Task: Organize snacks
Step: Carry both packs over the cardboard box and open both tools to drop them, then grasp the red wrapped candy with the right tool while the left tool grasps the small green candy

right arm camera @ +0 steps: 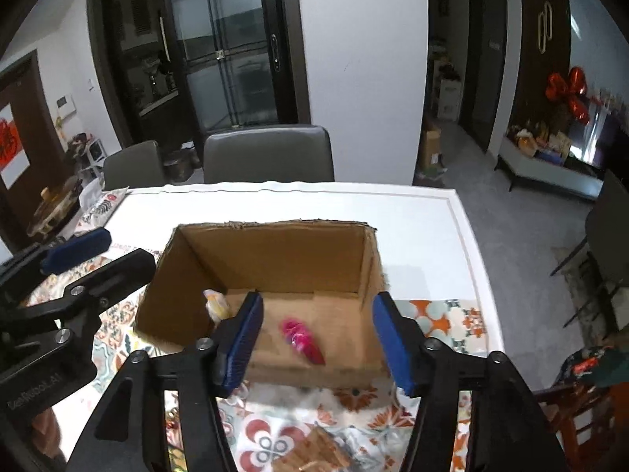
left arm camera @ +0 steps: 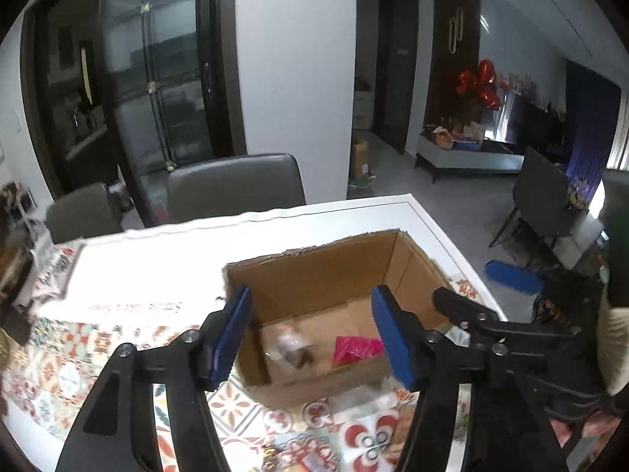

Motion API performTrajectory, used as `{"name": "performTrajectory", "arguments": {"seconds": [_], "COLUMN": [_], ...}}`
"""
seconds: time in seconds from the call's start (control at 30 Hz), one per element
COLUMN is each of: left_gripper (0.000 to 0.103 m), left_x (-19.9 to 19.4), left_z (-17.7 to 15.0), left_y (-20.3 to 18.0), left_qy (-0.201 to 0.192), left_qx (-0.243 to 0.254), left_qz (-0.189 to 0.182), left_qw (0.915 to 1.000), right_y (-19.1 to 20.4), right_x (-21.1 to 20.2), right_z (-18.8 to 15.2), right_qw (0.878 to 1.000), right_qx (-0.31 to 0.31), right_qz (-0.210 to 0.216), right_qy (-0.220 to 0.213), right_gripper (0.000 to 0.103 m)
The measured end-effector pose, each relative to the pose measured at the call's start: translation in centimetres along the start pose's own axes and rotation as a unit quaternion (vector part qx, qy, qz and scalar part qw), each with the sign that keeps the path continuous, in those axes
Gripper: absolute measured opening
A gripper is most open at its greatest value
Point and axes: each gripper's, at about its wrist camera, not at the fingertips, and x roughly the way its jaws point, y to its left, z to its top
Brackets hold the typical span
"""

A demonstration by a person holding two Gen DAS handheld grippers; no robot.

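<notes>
Both jaws spread wide, nothing held: left gripper (left arm camera: 312, 338) and right gripper (right arm camera: 316, 340) above the box (right arm camera: 275, 251). Pink packet (right arm camera: 300, 340) on the box floor, long axis slanting away-left to near-right, nearer the right gripper. Biscuits (right arm camera: 314, 452) below it on the cloth (right arm camera: 448, 314), outside the box.

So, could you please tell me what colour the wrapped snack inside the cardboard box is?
Bright pink snack, clearest in the right wrist view.

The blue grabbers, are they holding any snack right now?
No. The left gripper and right gripper are both open and empty above the cardboard box; the pink snack lies inside.
</notes>
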Motion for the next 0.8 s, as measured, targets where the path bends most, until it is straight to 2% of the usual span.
{"name": "performTrajectory", "arguments": {"seconds": [0.1,0.3,0.53,0.8], "left_gripper": [0.068,0.071,0.071,0.072], "left_x": [-2.0,-4.8,-7.1,-9.1], "left_z": [-1.4,-4.6,-8.3,-12.9], "left_y": [-0.3,-0.3,-0.1,-1.0], "left_qy": [-0.019,-0.026,-0.016,-0.023], "left_qx": [0.020,0.025,0.016,0.023], "left_qz": [0.019,0.041,0.039,0.039], "left_qw": [0.9994,0.9985,0.9990,0.9987], "right_y": [0.2,0.8,2.3,2.9], "right_x": [-2.1,-5.1,-6.7,-7.9], "right_z": [-1.4,-4.7,-9.0,-13.5], "right_qw": [1.000,0.999,1.000,1.000], "right_qx": [0.000,-0.004,-0.006,-0.009], "right_qz": [-0.011,-0.027,0.002,0.006], "right_qy": [-0.022,-0.040,-0.029,-0.023], "right_gripper": [0.071,0.072,0.072,0.072]}}
